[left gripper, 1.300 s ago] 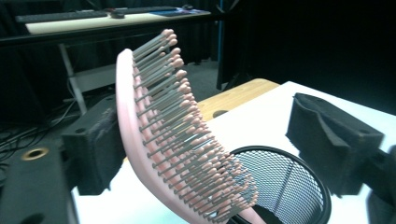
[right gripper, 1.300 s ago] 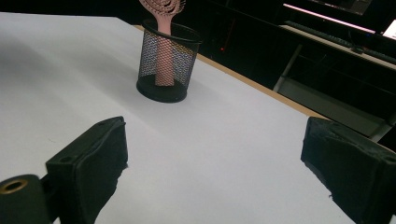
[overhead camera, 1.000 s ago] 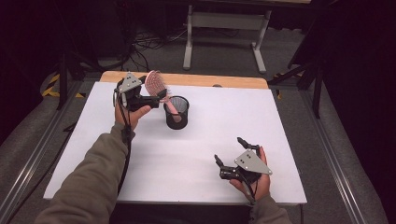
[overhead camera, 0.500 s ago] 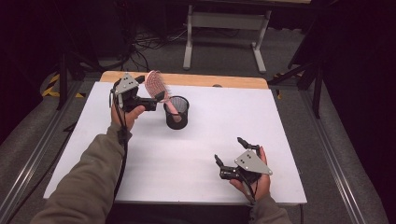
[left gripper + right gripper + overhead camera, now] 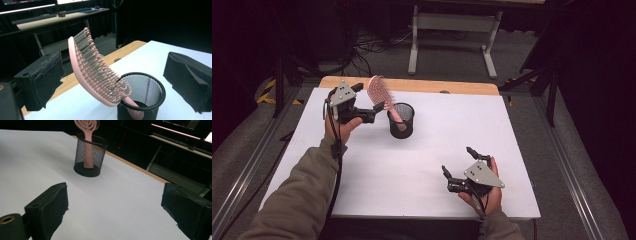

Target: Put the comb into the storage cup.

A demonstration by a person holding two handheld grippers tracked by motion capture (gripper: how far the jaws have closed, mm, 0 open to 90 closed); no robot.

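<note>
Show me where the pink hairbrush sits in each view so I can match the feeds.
High view: pink hairbrush upper left of centre, handle down in the black mesh cup.
Left gripper view: hairbrush centre, leaning left out of the cup.
Right gripper view: hairbrush top centre-left, in the cup.
Shared landmark: the mesh cup.

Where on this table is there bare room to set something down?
The white table is bare across its right half, from the mesh cup to the right edge, and in the middle between the cup and the right gripper. The far left corner is crowded: left gripper, pink hairbrush and cup sit close together.
</note>
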